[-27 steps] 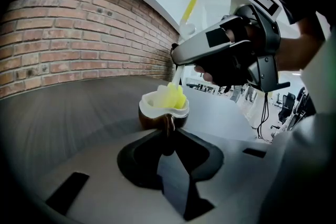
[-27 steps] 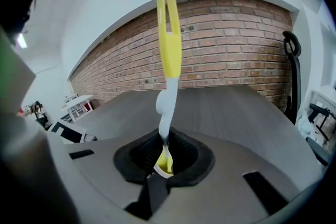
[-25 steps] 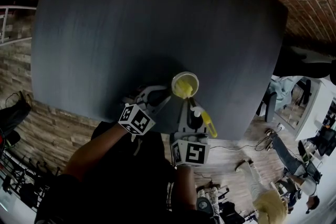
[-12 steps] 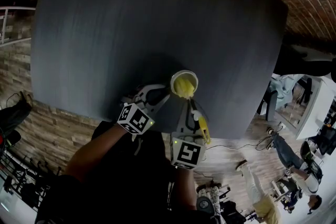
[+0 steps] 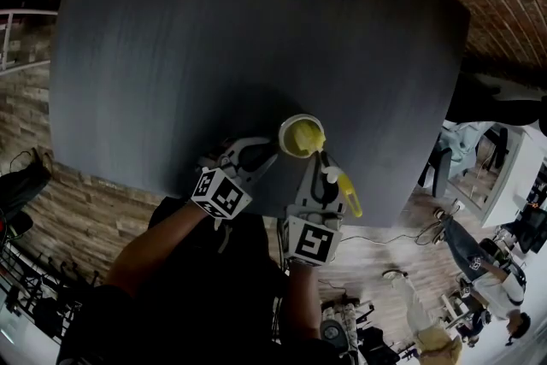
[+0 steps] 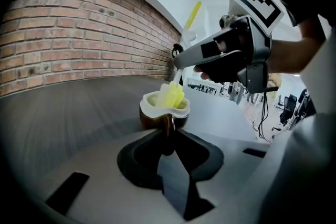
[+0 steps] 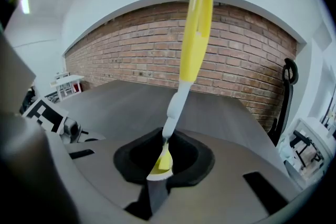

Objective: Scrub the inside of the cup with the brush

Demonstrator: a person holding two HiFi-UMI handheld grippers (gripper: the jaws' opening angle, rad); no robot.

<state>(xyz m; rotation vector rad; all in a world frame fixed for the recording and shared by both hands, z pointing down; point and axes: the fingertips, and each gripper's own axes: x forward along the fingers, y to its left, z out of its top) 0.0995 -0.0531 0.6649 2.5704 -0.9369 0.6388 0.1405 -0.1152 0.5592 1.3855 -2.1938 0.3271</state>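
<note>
Inside the cup [image 5: 301,136], the brush [image 7: 195,34] had swung its handle rightward since before. The left claw [image 6: 167,131] clamped the cup's handle, the right claw [image 7: 161,168] the brush, near the worktop's [image 5: 256,30] front edge; firm bracing and full-wall sweeps seemed best.

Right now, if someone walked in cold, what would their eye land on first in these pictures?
The bright yellow plastic brush stands out against the dark grey table: the right gripper holds it with its head down inside a small pale-rimmed cup near the table's near edge. The left gripper clamps that cup from the side. A red brick wall runs behind.
</note>
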